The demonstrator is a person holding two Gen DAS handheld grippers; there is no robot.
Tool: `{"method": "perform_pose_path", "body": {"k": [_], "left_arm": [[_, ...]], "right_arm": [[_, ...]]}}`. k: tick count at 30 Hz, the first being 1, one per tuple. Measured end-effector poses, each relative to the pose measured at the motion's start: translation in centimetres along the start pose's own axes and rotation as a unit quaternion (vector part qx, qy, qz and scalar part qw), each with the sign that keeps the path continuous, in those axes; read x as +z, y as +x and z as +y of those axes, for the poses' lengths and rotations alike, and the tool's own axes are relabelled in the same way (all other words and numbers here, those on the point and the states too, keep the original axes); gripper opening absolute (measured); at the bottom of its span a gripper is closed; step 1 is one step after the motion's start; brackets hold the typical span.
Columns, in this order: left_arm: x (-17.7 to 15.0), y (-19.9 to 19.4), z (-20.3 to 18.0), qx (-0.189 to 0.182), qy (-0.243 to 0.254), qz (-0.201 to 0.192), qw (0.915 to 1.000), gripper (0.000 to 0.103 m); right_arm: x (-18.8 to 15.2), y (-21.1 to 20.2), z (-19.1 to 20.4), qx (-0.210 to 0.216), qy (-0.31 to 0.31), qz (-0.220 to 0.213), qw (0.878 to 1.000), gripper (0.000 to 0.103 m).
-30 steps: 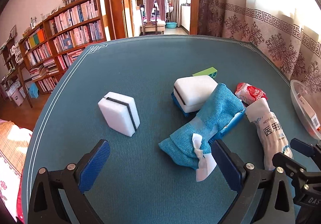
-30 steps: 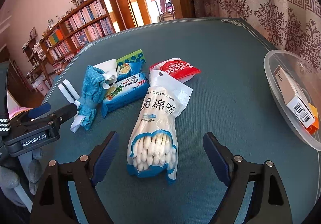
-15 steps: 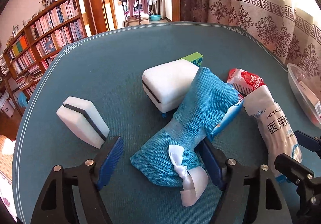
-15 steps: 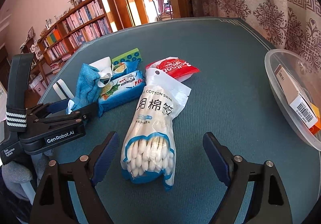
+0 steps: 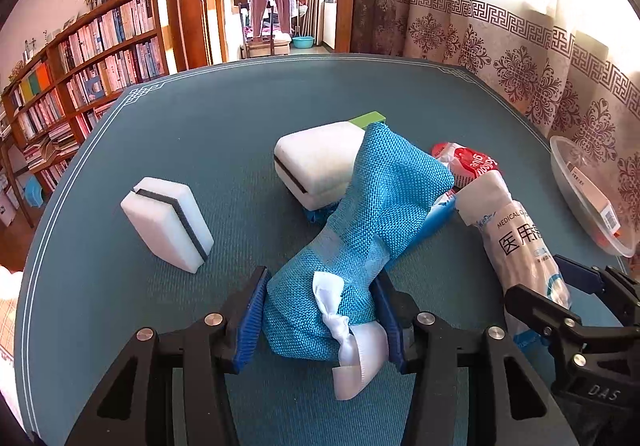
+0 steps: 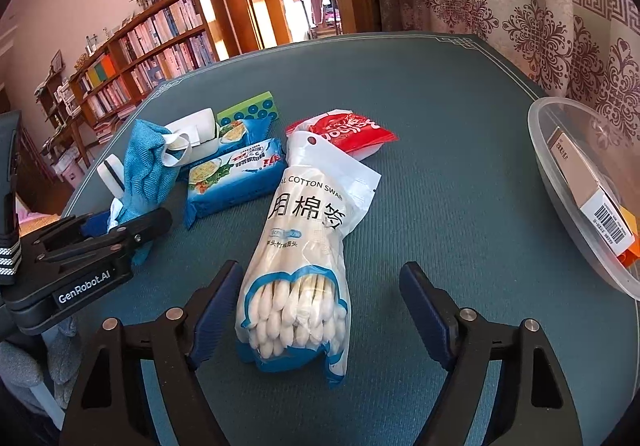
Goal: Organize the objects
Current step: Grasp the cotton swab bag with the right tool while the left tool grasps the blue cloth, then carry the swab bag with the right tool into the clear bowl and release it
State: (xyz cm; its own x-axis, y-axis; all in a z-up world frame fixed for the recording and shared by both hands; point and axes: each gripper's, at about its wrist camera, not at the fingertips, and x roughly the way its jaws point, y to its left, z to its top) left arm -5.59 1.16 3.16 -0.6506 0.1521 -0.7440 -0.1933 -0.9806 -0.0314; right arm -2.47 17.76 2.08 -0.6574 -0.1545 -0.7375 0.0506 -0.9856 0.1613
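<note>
The left tool (image 5: 320, 316) pinches the near end of the blue cloth (image 5: 360, 242), both pads pressed against its sides; a white ribbon (image 5: 352, 342) hangs from that end. The cloth stretches away over a white sponge (image 5: 320, 162) and a blue packet (image 6: 236, 182). A second sponge (image 5: 168, 222) with a dark stripe stands on the surface (image 5: 224, 122) just left of the cloth, apart from it. A green box (image 6: 248, 111) lies beyond the far sponge.

The right tool (image 6: 316, 310) is spread wide, its fingers on either side of the near end of the swab bag (image 6: 304, 258) without touching it. A red packet (image 6: 348, 132) lies at the bag's far end. At the right edge a clear bowl (image 6: 560, 214) holds a barcoded carton (image 6: 592, 190).
</note>
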Motion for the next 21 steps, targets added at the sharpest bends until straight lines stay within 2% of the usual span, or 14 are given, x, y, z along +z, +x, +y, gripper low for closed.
{"method": "perform_pose_path", "body": {"k": [3,9,15,21], "left_arm": [[-0.2,-0.4,0.0,-0.003,-0.005,-0.002,1.0,0.053],[-0.6,-0.5,0.5,-0.005,-0.017,-0.003,0.9998,0.053],[-0.6,-0.4,0.6,-0.006,-0.024,-0.004,0.9997,0.053],[-0.6,-0.5,-0.1,-0.005,-0.018,-0.007,0.9998,0.053]], "right_arm": [[0.1,0.2,0.2,0.002,-0.004,0.001,1.0,0.077],[-0.2,0.6,1.5,0.015,-0.03,0.006,0.999,0.055],[-0.4,0.2,1.3,0.023,-0.029,-0.004,0.999,0.054],[-0.1,-1.8,1.4,0.032,-0.031,-0.034,0.998,0.054]]}}
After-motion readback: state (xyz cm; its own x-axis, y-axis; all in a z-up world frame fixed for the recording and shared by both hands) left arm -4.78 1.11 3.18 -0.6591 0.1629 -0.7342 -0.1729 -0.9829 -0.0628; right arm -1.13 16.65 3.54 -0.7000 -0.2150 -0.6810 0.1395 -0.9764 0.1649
